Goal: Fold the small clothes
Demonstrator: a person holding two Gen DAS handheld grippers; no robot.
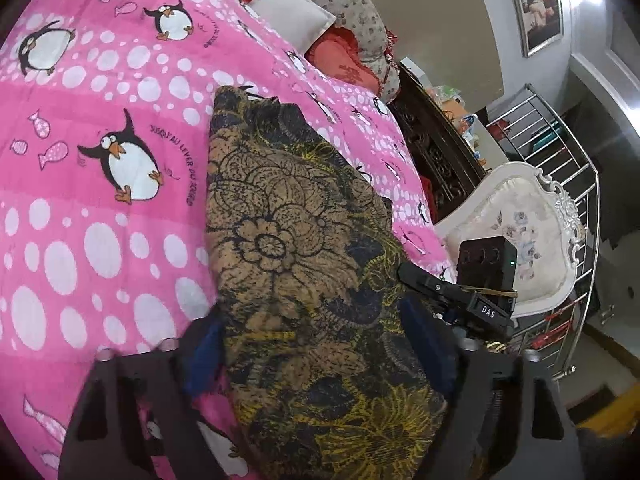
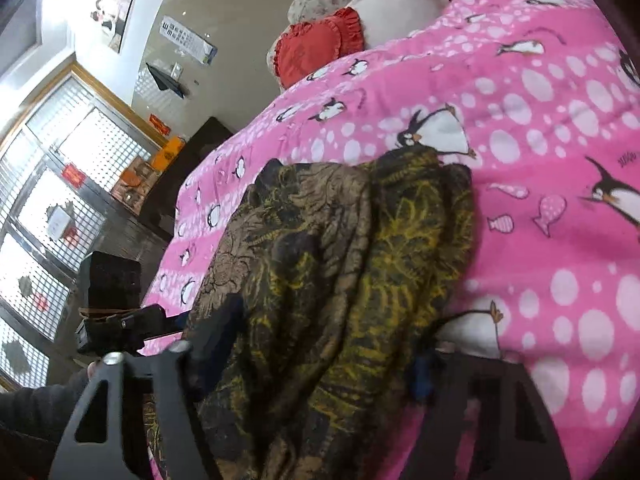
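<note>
Both hand-held grippers, left [image 1: 316, 356] and right [image 2: 320, 344], seem clamped on the garment [image 1: 296, 240], though blur hides the pinch; it runs lengthwise ahead of me across the bed [image 1: 100, 220].

Garment's [image 1: 304, 280] near end perhaps cropped

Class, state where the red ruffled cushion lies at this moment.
In the right wrist view, the red ruffled cushion lies at the head of the bed, beyond the pink penguin blanket, left of a white pillow.
</note>
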